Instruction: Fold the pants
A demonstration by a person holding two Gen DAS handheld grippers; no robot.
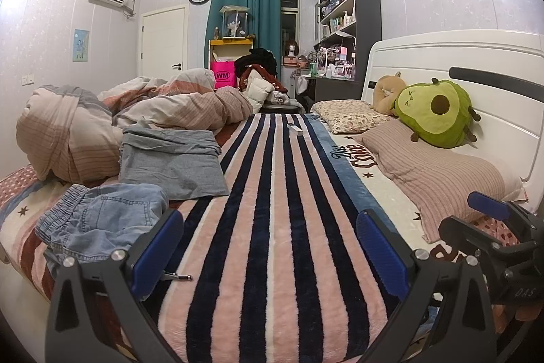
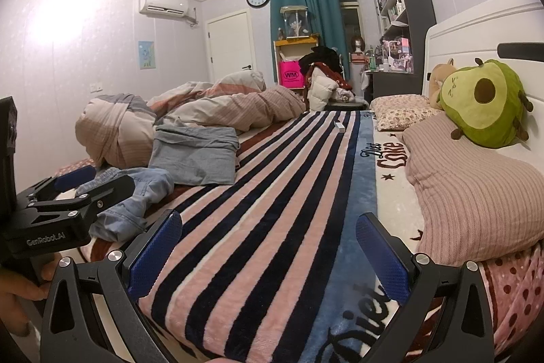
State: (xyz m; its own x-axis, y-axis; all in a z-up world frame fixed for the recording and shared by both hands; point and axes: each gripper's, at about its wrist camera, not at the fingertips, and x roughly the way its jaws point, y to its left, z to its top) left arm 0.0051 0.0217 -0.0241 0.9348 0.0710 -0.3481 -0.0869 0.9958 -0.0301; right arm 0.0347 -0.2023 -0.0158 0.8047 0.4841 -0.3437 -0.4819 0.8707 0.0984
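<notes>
Light blue denim pants (image 1: 102, 220) with an elastic waistband lie crumpled at the left edge of the striped blanket (image 1: 282, 227); they also show in the right wrist view (image 2: 136, 196). A folded grey garment (image 1: 173, 159) lies just behind them, also seen in the right wrist view (image 2: 197, 155). My left gripper (image 1: 268, 247) is open and empty, low over the blanket, to the right of the denim pants. My right gripper (image 2: 268, 250) is open and empty over the blanket, to the right of the left one. The left gripper (image 2: 74, 189) shows at the left of the right wrist view.
A bunched duvet (image 1: 85, 121) lies at the far left. Pillows (image 1: 438, 172) and an avocado plush (image 1: 435, 111) lie against the white headboard (image 1: 476, 53) on the right. A small white object (image 1: 294, 128) lies far up the blanket. A shelf and clutter stand beyond the bed.
</notes>
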